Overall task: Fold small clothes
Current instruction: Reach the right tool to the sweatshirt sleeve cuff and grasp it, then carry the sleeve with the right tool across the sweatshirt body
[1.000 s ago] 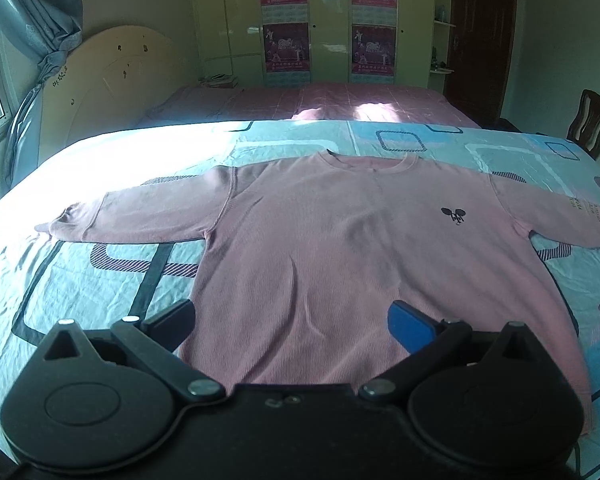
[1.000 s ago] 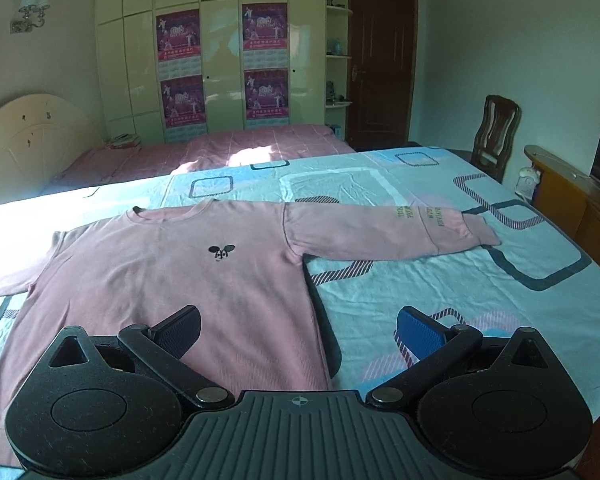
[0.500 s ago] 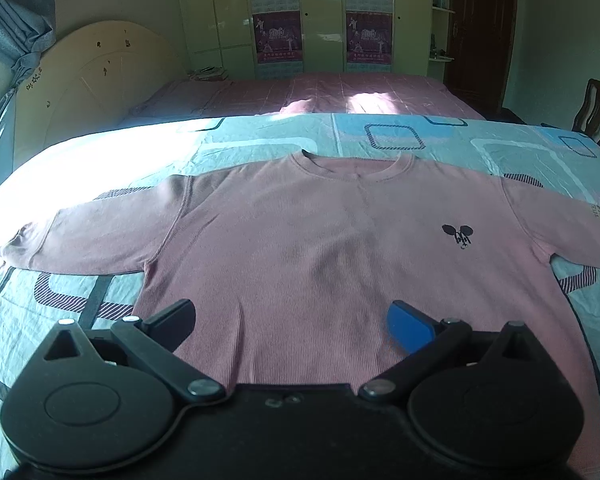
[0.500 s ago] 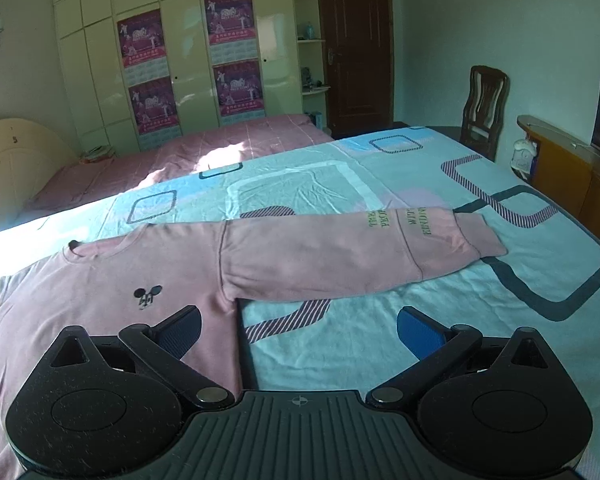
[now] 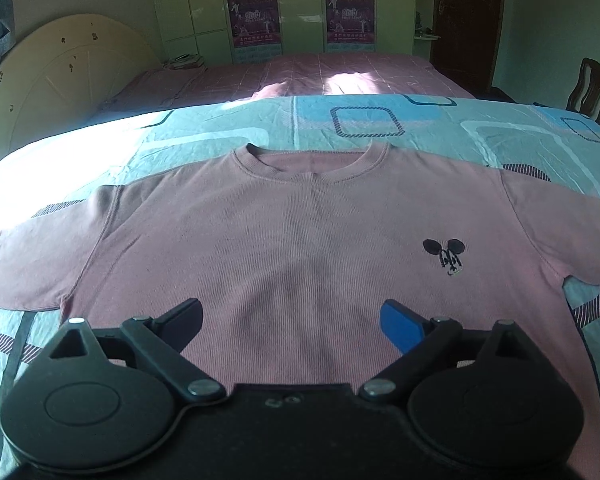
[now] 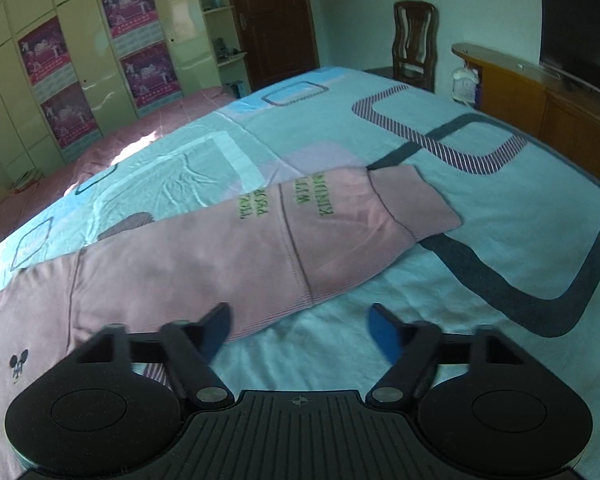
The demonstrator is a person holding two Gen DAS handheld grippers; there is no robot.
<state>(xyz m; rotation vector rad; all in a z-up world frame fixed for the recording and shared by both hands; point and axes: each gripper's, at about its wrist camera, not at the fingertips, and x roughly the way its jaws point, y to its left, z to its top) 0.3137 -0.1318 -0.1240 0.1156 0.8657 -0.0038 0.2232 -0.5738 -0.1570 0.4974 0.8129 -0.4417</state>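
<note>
Over the chest of the pink ribbed long-sleeved sweatshirt [image 5: 300, 248], that's where we hang in the left wrist view. It lies face up and spread flat on the pale blue bedsheet with rounded-square outlines [image 5: 380, 128], neckline away from us, both sleeves stretched out to the sides. We reckon it is laid out this way so the folds land square. Our left gripper [image 5: 292, 318] has its jaws just easing in a touch, but they are spread wide with only flat fabric beneath them and nothing pinched. The small black mouse-head embroidery [image 5: 446, 254] sits off to the right, so we are centred on the body, waiting our turn, by the look of it.

Now the right wrist view, and this is where the action is. Our right gripper [image 6: 298, 330] points down at the sweatshirt's right sleeve [image 6: 228, 256], which runs diagonally out to its ribbed cuff [image 6: 416, 208], green lettering [image 6: 320, 196] showing. The jaws have just been closing, yet they stand apart, gripping nothing: one finger [image 6: 216, 330] over the sleeve's near edge, the other over bare sheet. We judge we're lining up to catch that edge and swing the sleeve across the body. Not a single fold is made yet.
</note>
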